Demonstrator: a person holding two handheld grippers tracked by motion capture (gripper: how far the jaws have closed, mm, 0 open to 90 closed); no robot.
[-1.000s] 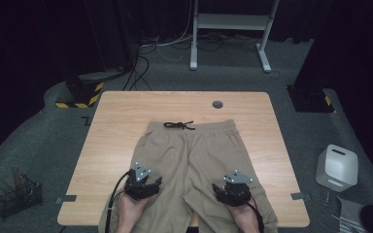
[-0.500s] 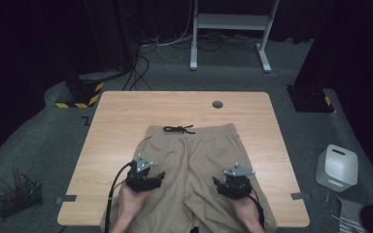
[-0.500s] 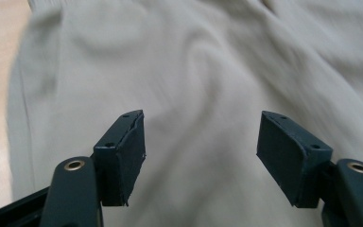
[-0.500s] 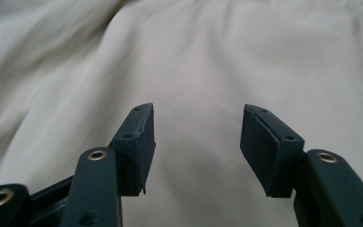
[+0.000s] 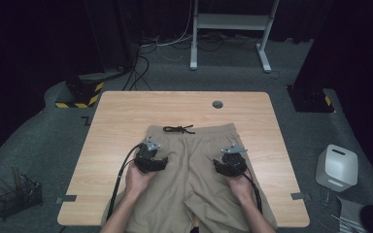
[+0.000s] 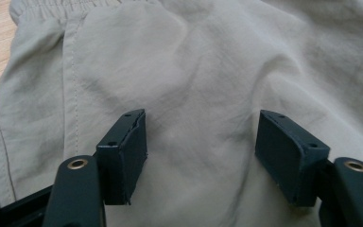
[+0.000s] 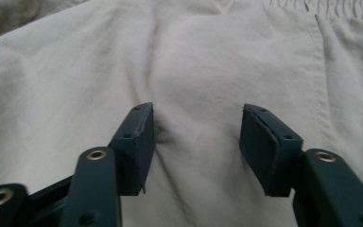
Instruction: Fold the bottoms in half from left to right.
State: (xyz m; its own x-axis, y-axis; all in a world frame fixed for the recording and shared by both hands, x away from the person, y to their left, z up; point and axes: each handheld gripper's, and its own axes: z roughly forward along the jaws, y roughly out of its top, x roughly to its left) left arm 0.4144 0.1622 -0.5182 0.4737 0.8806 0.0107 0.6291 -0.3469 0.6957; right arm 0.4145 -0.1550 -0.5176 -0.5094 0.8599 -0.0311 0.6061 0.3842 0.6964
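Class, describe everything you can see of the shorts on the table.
The shorts are beige, of thin, creased woven cloth, lying flat on the wooden table. The gathered waistband faces away from the person, with a black drawstring knotted at its middle; the legs hang over the near edge. The left gripper and right gripper sit open on them.

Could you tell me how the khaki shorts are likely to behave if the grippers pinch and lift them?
The shorts would probably droop limply: the cloth already lies in soft wrinkles. They look thin, so likely light. Pinching may lift only the top layer, since both the left gripper and right gripper are open over flat fabric.
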